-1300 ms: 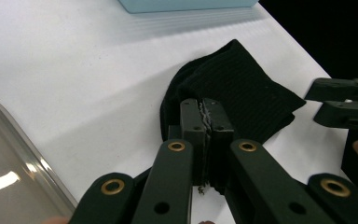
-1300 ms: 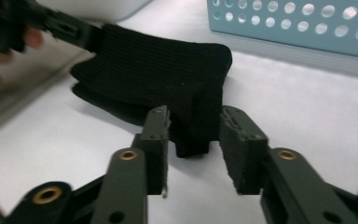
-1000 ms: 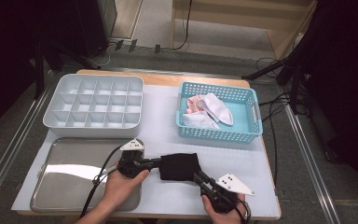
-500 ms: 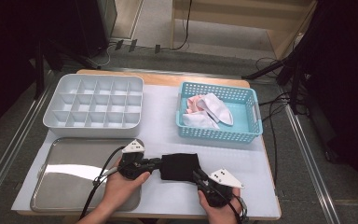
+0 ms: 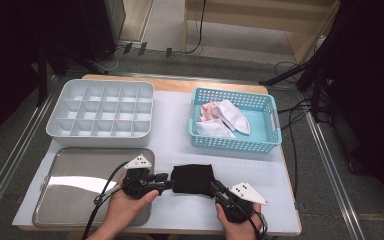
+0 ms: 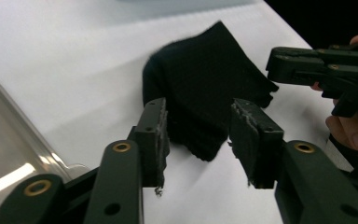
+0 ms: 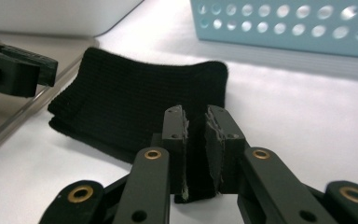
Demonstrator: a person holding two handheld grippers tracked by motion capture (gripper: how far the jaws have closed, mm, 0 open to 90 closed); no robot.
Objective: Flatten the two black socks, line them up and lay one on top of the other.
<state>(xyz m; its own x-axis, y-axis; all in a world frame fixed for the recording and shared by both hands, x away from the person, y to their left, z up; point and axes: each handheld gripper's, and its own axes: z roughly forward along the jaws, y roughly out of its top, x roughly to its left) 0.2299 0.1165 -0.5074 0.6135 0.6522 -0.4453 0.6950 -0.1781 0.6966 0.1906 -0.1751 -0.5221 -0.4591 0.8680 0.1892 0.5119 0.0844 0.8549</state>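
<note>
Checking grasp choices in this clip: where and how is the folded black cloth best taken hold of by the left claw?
Judging by its pose, the black cloth lies flat and folded on the white mat, so grip a thin edge, not the middle. The left claw, whose jaws have just been opening, best comes in low from the tray side onto the near corner between its jaws. The right claw already pinches the opposite edge.

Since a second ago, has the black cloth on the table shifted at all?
No. The black cloth lies in the same spot beside the metal tray, below the blue basket.
</note>
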